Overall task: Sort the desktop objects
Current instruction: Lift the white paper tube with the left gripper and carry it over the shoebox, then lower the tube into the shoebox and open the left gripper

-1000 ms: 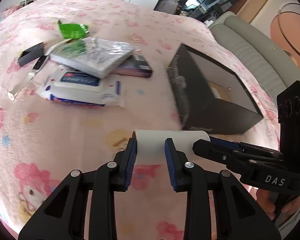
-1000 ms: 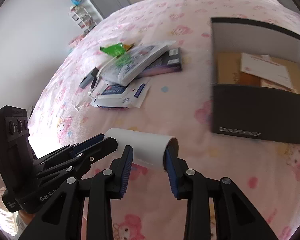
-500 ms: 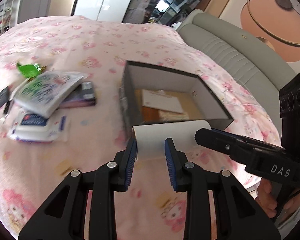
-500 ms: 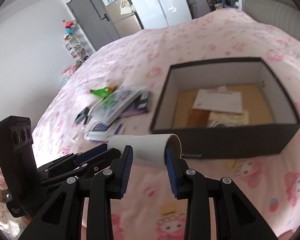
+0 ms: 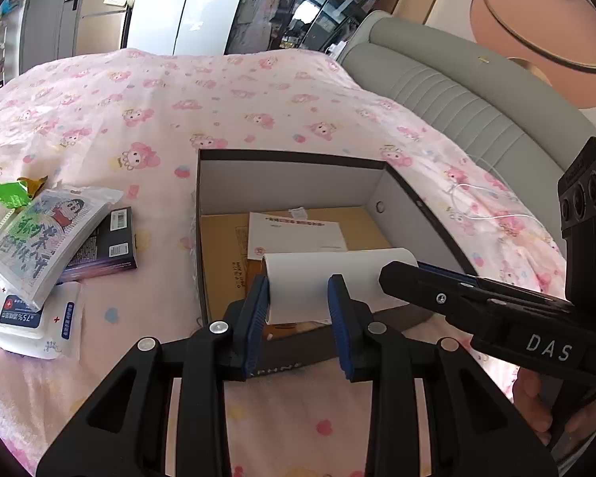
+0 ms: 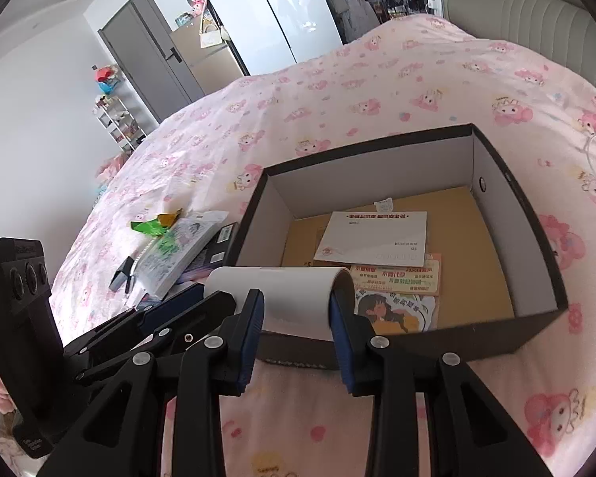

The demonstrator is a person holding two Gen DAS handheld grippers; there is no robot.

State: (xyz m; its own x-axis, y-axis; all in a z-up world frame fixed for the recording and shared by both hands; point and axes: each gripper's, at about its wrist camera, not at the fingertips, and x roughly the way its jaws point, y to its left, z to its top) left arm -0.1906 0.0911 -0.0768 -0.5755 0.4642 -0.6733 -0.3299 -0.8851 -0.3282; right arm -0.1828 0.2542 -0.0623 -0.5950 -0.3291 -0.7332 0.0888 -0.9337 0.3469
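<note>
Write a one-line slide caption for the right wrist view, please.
Both grippers, right and left, hold a white paper roll above the near edge of an open box.

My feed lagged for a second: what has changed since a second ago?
Both grippers, left gripper and right gripper, carried the white paper roll from low over the bedspread up over the near edge of the black box. Both stay shut on it. The pile of packets hasn't moved.

Pink cartoon-print bed (image 5: 258, 111) carrying an open black box (image 5: 290, 157), wipes packet (image 5: 31, 318), dark flat box (image 5: 107, 246), green wrapper (image 5: 10, 192).
</note>
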